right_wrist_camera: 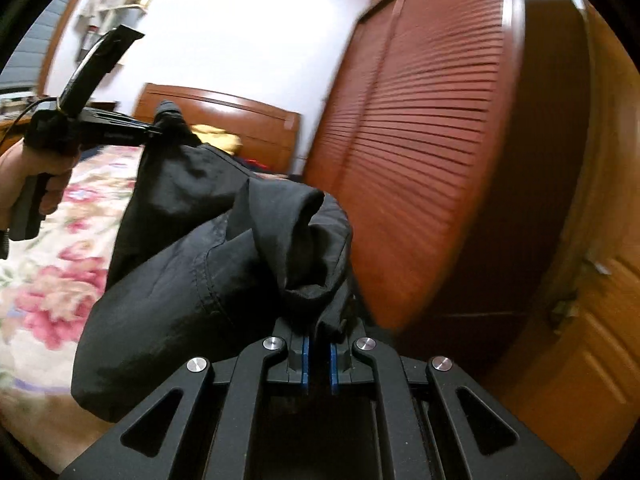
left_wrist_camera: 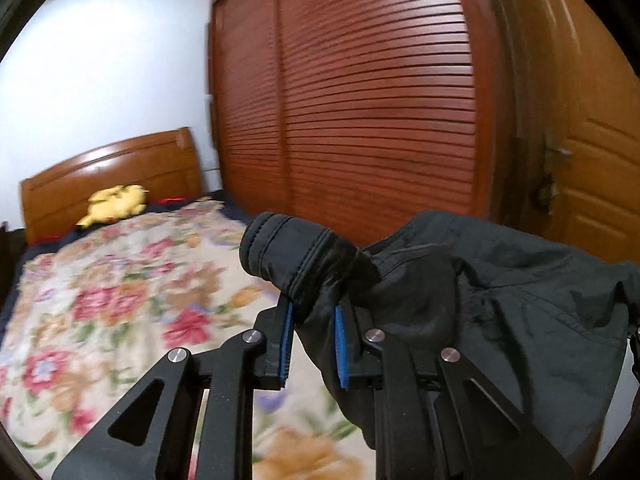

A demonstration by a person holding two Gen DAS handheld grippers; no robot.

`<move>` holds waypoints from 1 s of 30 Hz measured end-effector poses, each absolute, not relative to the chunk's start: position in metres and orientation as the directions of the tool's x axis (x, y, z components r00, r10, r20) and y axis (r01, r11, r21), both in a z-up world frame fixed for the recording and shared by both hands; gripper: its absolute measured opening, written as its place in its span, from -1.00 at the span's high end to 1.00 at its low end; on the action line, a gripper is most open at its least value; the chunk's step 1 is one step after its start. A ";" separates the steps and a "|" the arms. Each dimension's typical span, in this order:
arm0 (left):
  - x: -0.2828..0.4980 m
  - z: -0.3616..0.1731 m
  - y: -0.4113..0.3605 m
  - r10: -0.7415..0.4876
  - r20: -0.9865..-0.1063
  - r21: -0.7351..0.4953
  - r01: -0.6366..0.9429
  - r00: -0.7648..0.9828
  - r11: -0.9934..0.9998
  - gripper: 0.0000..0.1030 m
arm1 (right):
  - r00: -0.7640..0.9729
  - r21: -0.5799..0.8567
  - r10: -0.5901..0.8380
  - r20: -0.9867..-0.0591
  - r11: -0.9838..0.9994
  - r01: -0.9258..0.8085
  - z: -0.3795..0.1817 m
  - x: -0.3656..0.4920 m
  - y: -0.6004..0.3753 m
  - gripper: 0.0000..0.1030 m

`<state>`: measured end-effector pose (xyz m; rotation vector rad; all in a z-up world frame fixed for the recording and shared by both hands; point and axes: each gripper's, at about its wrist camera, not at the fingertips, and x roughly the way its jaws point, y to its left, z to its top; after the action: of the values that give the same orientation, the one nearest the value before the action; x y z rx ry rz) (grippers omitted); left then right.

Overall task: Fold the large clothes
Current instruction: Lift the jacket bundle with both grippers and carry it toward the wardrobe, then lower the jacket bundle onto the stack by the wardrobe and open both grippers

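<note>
A black jacket (right_wrist_camera: 172, 264) hangs in the air above a bed, stretched between two hand-held grippers. The left gripper (left_wrist_camera: 310, 308) pinches a stitched, rolled cuff of the garment between its blue-padded fingers (left_wrist_camera: 285, 336), the cuff standing up past the fingertips while the rest of the fabric drapes away to the right. Seen from the right wrist camera, the same left gripper (right_wrist_camera: 158, 130) is held up by a person's hand (right_wrist_camera: 36, 178) at the jacket's far corner. The right gripper (right_wrist_camera: 318, 344) has its fingers drawn narrow on a bunched fold of the dark cloth, which rises in a crumpled peak just ahead of the pads. Beneath the garment lies a floral blanket (left_wrist_camera: 120, 300); a yellow plush toy (left_wrist_camera: 114, 204) rests near the wooden headboard (left_wrist_camera: 112, 168). Slatted wardrobe doors (left_wrist_camera: 360, 100) fill the wall beyond, beside a wooden door (left_wrist_camera: 600, 160).
</note>
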<state>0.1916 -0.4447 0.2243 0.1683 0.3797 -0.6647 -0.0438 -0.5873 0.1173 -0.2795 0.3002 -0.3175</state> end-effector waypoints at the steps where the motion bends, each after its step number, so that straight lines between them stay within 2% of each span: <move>1: 0.191 0.225 -0.459 -0.587 -0.394 0.023 0.646 0.707 0.763 0.64 | 0.892 -0.320 -0.380 -0.242 0.900 0.297 0.120 -0.052 -0.599 0.88; 7: 0.175 0.205 -0.534 -0.663 -0.397 0.030 0.731 0.635 0.682 0.64 | 0.818 -0.314 -0.509 -0.269 0.849 0.425 0.122 -0.086 -0.633 0.88; 11: 0.182 0.163 -0.558 -0.640 -0.499 0.064 0.761 0.584 0.645 0.62 | 0.763 -0.303 -0.545 -0.348 0.835 0.458 0.096 -0.097 -0.638 0.88; 14: 0.184 0.138 -0.565 -0.606 -0.534 0.099 0.756 0.589 0.647 0.57 | 0.728 -0.259 -0.551 -0.407 0.834 0.487 0.073 -0.100 -0.652 0.88; 17: 0.183 0.127 -0.556 -0.599 -0.542 0.098 0.752 0.590 0.652 0.30 | 0.718 -0.182 -0.525 -0.457 0.845 0.503 0.056 -0.106 -0.661 0.87; 18: 0.180 0.126 -0.552 -0.593 -0.535 0.115 0.747 0.602 0.654 0.08 | 0.720 -0.161 -0.515 -0.465 0.849 0.503 0.055 -0.100 -0.661 0.87; 21: 0.172 0.123 -0.536 -0.607 -0.529 0.119 0.760 0.593 0.639 -0.02 | 0.742 -0.119 -0.504 -0.442 0.853 0.508 0.064 -0.102 -0.654 0.84; 23: 0.169 0.121 -0.523 -0.615 -0.529 0.103 0.763 0.585 0.638 -0.26 | 0.755 -0.089 -0.496 -0.429 0.855 0.511 0.069 -0.115 -0.655 0.83; 25: 0.166 0.117 -0.508 -0.631 -0.525 0.072 0.769 0.570 0.635 -0.60 | 0.764 -0.075 -0.494 -0.415 0.855 0.513 0.076 -0.119 -0.651 0.70; 29: 0.144 0.110 -0.474 -0.632 -0.510 0.071 0.761 0.583 0.645 -0.72 | 0.760 -0.088 -0.518 -0.392 0.843 0.530 0.084 -0.128 -0.631 0.30; 30: 0.137 0.108 -0.463 -0.633 -0.508 0.061 0.758 0.584 0.649 -0.84 | 0.764 -0.089 -0.519 -0.383 0.844 0.529 0.088 -0.135 -0.625 0.09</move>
<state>0.1370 -0.4628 0.1079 0.2862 0.4740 -0.8248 -0.1347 -0.6252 0.0884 0.0250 0.4088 -0.5699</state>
